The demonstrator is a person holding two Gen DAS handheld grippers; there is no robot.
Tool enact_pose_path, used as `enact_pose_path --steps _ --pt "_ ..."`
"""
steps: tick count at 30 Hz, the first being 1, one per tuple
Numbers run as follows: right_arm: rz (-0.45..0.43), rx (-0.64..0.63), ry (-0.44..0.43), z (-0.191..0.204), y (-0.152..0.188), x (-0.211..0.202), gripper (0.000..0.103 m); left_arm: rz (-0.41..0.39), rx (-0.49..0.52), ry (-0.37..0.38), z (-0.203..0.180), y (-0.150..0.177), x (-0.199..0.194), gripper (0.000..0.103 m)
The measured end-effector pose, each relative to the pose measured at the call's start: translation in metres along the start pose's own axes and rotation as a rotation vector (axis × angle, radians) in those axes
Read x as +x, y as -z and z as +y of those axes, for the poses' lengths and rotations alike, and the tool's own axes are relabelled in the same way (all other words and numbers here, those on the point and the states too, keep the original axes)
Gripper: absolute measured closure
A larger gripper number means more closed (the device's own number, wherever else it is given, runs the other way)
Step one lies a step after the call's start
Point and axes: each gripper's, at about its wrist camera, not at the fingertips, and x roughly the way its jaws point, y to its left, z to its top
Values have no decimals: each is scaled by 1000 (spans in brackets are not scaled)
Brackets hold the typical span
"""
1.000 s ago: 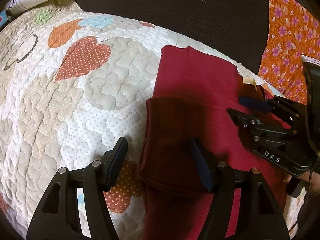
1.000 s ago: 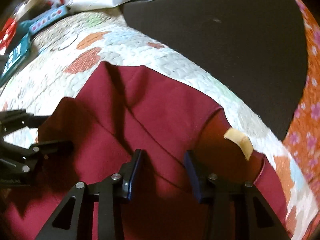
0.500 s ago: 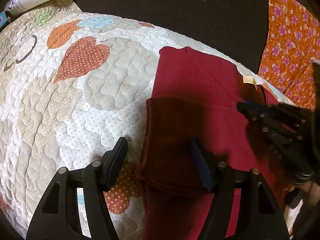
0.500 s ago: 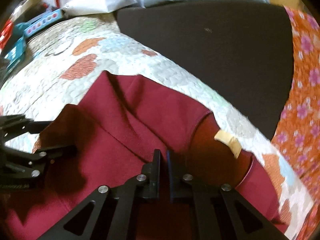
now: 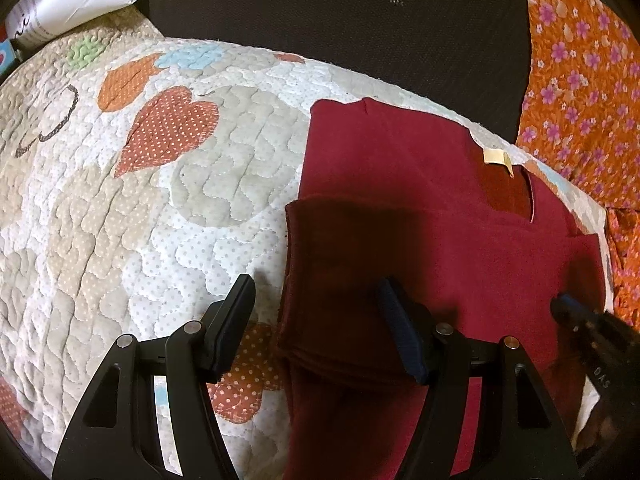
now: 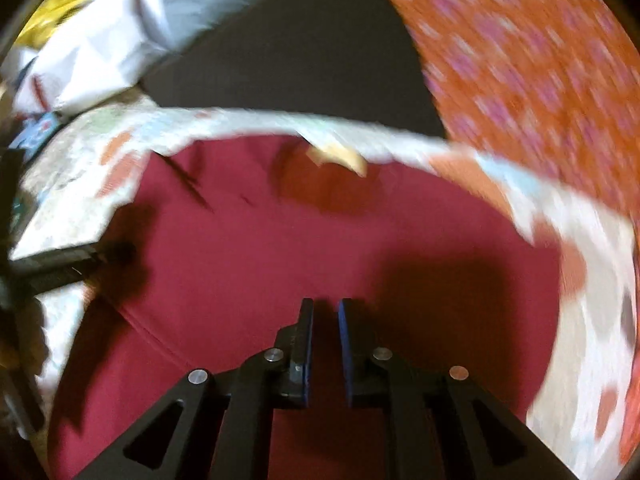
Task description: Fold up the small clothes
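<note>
Left gripper (image 5: 316,320) fingers spread wide, holding nothing — folded left edge of shirt (image 5: 420,240) lies between them, below tips. Right gripper (image 6: 325,344) fingers nearly closed, narrow gap; view blurred, cannot tell if cloth is pinched. Shirt spreads ahead of both, flat on quilt (image 5: 140,220), tag (image 5: 496,158) at neck beyond. Step, as judged: left side folded in, right side next — calls for sure pinch at right edge, then carry over toward left fingers.
</note>
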Motion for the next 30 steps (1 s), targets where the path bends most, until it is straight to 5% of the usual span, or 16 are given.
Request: enact_pose_path --steps 3,8,16,19,30 --pt "-56 68 -53 -16 10 -2 92 -22 29 -24 -5 2 0 38" --pt "-75 66 -7 -12 15 -34 91 -39 68 -32 -12 7 -8 38" --pt "-48 266 160 -76 72 -45 89 -53 99 -7 -15 27 -35 38" --pt "-70 333 79 -89 84 -53 89 -42 97 -14 -12 38 -43 38" --pt "-74 312 16 -54 124 -116 80 -30 78 8 -12 93 -80 38"
